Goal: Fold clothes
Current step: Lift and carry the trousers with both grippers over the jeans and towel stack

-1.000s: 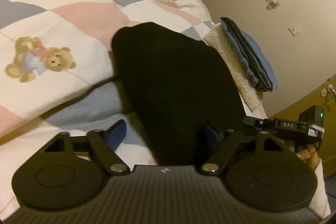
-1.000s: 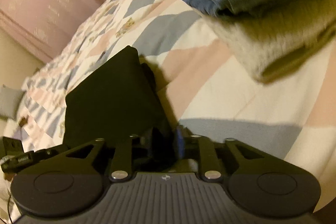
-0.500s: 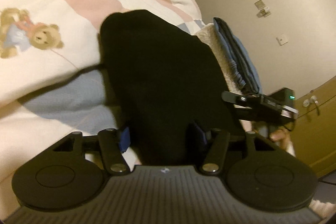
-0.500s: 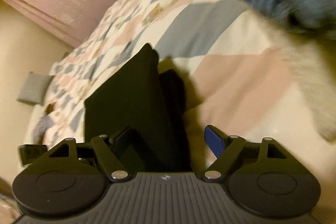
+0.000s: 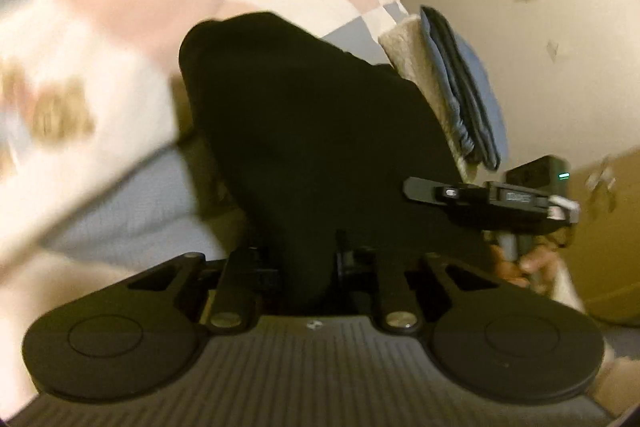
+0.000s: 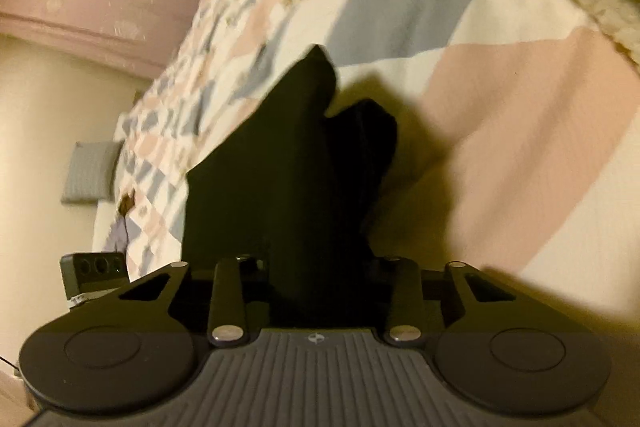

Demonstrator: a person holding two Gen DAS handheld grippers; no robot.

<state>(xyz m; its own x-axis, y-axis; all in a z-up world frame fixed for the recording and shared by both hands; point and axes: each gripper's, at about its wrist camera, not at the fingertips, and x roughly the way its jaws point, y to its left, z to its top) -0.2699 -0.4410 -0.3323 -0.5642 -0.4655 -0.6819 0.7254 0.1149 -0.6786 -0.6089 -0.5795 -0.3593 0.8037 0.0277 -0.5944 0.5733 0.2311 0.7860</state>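
Both grippers, left [image 5: 306, 263] and right [image 6: 318, 267], clamp the black garment [image 5: 320, 131]; uneven pulling may undo its folds.

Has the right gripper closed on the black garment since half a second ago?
Yes. The right gripper, open half a second ago, is now shut on the black garment, which stands up off the quilt.

black garment [image 5: 320, 131] | folded, near edge raised off quilt | beside stacked cream and blue clothes [image 5: 452, 83]
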